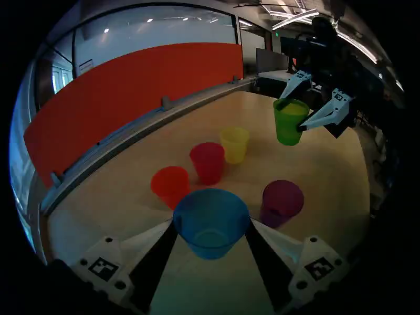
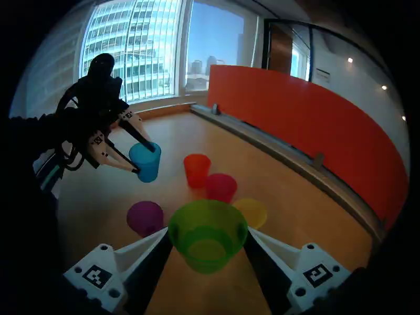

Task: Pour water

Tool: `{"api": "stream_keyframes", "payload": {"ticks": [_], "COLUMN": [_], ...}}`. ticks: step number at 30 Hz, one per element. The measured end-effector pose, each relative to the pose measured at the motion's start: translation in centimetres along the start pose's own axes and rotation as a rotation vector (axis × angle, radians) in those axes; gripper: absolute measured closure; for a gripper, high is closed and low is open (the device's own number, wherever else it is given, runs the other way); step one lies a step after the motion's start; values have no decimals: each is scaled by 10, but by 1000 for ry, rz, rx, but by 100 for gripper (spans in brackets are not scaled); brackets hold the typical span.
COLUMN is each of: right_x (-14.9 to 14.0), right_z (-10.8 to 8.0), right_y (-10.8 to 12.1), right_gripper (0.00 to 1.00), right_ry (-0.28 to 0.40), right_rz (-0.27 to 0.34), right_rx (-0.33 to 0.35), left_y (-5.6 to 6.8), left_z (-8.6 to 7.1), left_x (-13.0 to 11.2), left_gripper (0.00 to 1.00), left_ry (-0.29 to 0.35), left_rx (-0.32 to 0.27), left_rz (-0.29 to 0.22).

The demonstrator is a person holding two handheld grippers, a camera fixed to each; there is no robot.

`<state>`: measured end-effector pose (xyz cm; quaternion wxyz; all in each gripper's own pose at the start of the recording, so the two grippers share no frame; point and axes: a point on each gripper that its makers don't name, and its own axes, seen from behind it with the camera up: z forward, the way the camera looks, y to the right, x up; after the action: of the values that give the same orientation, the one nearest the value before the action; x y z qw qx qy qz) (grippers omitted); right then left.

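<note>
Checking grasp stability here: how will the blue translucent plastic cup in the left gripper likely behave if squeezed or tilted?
The blue translucent plastic cup looks thin-walled, so it probably flexes if the left gripper squeezes harder. Its smooth, tapered sides could slide between the fingers when tilted. It seems light; whether it holds water is unclear.

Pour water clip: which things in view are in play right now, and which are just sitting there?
In play:
- blue cup, held in the left gripper
- green cup, held in the right gripper

Lying about:
- orange cup, red cup, yellow cup and purple cup, upright and untouched on the table
- orange partition behind the table
</note>
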<state>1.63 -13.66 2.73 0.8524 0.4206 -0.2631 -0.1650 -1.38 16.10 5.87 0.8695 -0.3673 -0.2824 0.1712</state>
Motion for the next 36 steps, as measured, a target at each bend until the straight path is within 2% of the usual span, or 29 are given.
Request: {"api": "stream_keyframes", "payload": {"ticks": [8,18,26,36], "right_x": [-14,-34,-48,-62], "right_z": [14,32,44,55], "right_y": [-2,-3,-6,-7], "right_gripper": [9,9,9,9], "right_ry": [-33,-83,-113,-139], "right_rz": [10,-1,-3,7], "right_rx": [15,25,36,40], "left_y": [4,2,-2,-4], "left_z": [14,30,37,42], "left_x": [-14,-29,-40,-46], "left_gripper": [13,13,13,13], "left_ry": [-43,-82,-104,-102], "left_rx": [-29,-40,-39,-48], "left_rz": [-6,-9,-14,-43]}}
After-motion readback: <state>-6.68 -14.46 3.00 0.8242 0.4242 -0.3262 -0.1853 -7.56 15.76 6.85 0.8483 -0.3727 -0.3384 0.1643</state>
